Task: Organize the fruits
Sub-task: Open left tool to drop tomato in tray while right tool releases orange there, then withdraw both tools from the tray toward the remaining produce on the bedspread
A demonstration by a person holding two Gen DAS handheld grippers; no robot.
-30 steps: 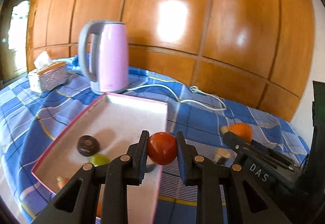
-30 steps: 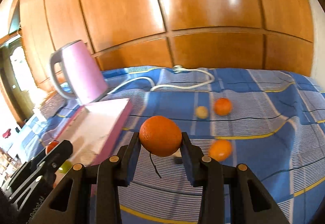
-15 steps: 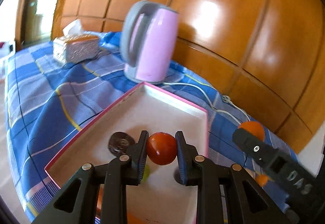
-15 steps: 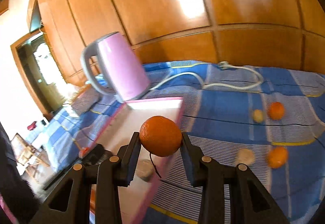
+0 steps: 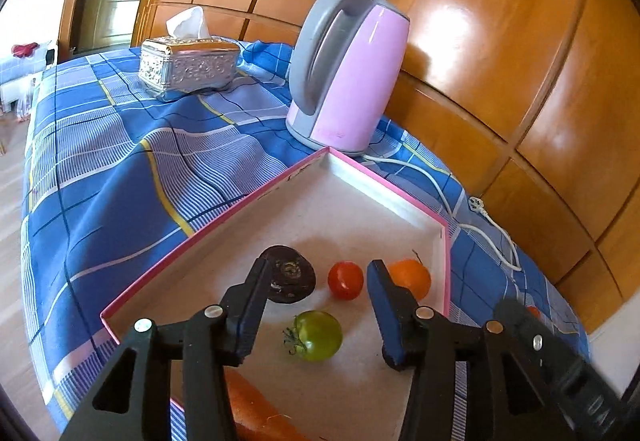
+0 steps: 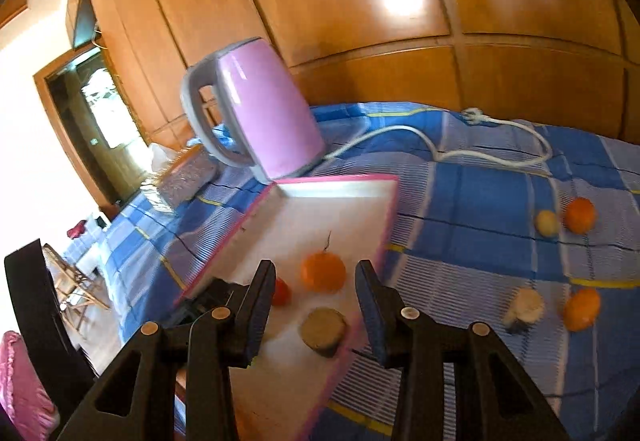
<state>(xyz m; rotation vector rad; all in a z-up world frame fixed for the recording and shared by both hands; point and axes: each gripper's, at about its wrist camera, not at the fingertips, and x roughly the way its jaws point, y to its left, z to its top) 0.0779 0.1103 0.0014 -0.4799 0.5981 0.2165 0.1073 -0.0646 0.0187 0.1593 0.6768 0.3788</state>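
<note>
While both grippers hang over the pink-rimmed tray (image 5: 276,187) on the blue checked cloth (image 5: 120,169), neither holds a fruit. Left gripper (image 5: 316,295): jaws opening, nothing pressed between them; through the gap, on the tray floor, lie a red tomato (image 5: 345,280) and, nearer the camera, a green tomato (image 5: 318,335). Beside the red tomato sit a dark round fruit (image 5: 290,277), partly behind the left jaw, and an orange (image 5: 412,277) close to the tray's right wall. Right gripper (image 6: 316,301): jaws apart and empty, with the same orange, stalk upward, lying on the tray beyond them and a brownish round fruit (image 6: 323,329) just inside the tray's near rim. Outside the tray, on the cloth to the right, remain two oranges (image 6: 580,215) (image 6: 582,309), a small yellow fruit (image 6: 547,223) and a pale round fruit (image 6: 526,307). Behind the tray stand a pink kettle (image 5: 348,69) with its white cord (image 6: 480,155) and a silver tissue box (image 5: 188,65).
</note>
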